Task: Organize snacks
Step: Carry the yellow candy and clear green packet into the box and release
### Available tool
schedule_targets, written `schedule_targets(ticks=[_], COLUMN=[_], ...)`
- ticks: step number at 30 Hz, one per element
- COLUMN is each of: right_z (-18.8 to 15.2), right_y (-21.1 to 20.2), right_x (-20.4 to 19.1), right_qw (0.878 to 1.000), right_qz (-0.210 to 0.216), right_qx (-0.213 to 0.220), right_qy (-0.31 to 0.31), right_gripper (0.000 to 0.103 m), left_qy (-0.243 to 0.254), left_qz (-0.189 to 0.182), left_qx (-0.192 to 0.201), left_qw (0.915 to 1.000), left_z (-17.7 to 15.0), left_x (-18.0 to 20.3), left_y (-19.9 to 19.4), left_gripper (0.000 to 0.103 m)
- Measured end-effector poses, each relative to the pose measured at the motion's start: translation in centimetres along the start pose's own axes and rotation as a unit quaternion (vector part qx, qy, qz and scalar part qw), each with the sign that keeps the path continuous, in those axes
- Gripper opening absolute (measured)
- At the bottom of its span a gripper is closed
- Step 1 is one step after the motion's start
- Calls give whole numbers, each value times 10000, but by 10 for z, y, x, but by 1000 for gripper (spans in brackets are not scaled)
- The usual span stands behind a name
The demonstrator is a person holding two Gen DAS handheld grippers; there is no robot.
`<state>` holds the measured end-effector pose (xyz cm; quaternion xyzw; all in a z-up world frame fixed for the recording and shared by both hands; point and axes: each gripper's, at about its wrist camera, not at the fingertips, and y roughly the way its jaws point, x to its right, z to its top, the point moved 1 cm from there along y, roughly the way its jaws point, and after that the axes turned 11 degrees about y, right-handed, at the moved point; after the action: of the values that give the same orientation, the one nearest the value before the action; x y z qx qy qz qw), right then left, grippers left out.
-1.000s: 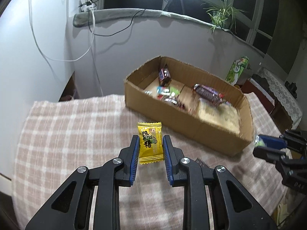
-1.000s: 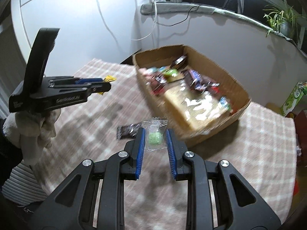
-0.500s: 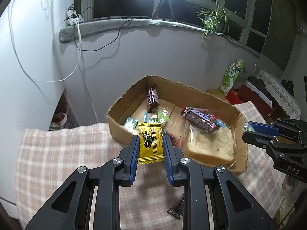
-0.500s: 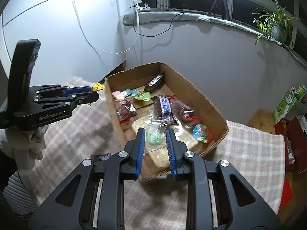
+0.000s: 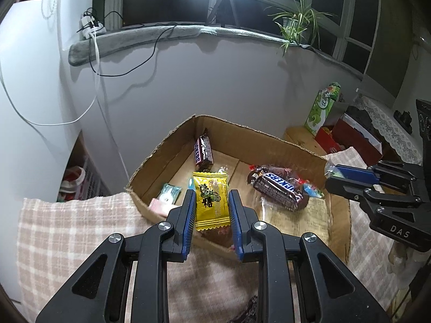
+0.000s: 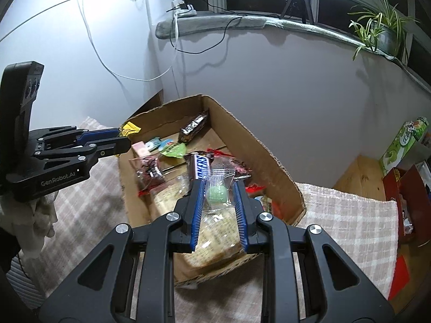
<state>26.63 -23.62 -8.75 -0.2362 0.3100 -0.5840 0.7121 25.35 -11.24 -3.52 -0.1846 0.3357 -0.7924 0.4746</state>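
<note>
Item: 2 hand-held tools, each carrying 1 snack to the cardboard box [image 5: 269,141] on the checked-cloth desk [image 5: 67,231]. Left tool [image 5: 211,207]: jaws drawn in close on a yellow candy packet [image 5: 211,199], which stands upright between the blue pads, poised over the near wall of the box toward its left end. Right tool [image 6: 218,192]: jaws likewise nearly shut, pinching a clear wrapper with a green sweet [image 6: 216,191] inside, held above the box interior over the large clear bread packet [image 6: 215,231]. Box contents, as seen: 1 long Snickers bar [image 5: 278,189] lying across the middle, 1 smaller chocolate bar [image 5: 203,153] leaning in the far left corner, several small pastel and green wrapped sweets [image 6: 172,148] at the left end, red-wrapped pieces [image 6: 148,173] beside them. Outside the box: 1 dark wrapper [image 5: 249,306] on the cloth, near edge, partly hidden by the left tool. Step in hand, by judgement: delivery of both snacks into the box, release not yet made. Next move, by judgement: carry the left tool a little farther so the yellow packet clears the near wall, then part both sets of jaws so each snack drops inside; the dark wrapper is left to collect afterward.
</note>
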Motion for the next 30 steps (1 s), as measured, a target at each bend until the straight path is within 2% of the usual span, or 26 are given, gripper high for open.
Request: schedule_targets(ticks=[12,21,22,23,24,25,26,30], right_z=[0,-3,-3,-3,-3,-3,-3,-2], right_y=[24,25,25,24,24,22,20,15], right_x=[17,18,17,16,15,15,14,13], right_qw=[9996,9995,9996,9996,9996,9997,9998,9998], right_qz=[-54,-37,-31,-38,-66,-96,-116,-122], right_qx=[-204,-250,-251,-251,-229,-184,-139,-80], right_qy=[182,171,159,141,117,99,89,100], right_gripper=[24,24,26,35,43,59,68,69], left_qy=[37,56,59,60,66,74,79,66], left_qz=[-109,-114,-113,-109,-111,-111,-93,-83], left_qx=[-123,-172,-184,-184,-180,-176,-159,-135], left_qw=[9999,9998,9998,9998,9998,9998,9998,9999], left_z=[3,3,3,3,3,3,3,4], left_x=[7,9,9,9,10,10,11,11], left_y=[18,20,19,19,19,19,18,16], left_gripper=[23,23,26,28,35,43,46,52])
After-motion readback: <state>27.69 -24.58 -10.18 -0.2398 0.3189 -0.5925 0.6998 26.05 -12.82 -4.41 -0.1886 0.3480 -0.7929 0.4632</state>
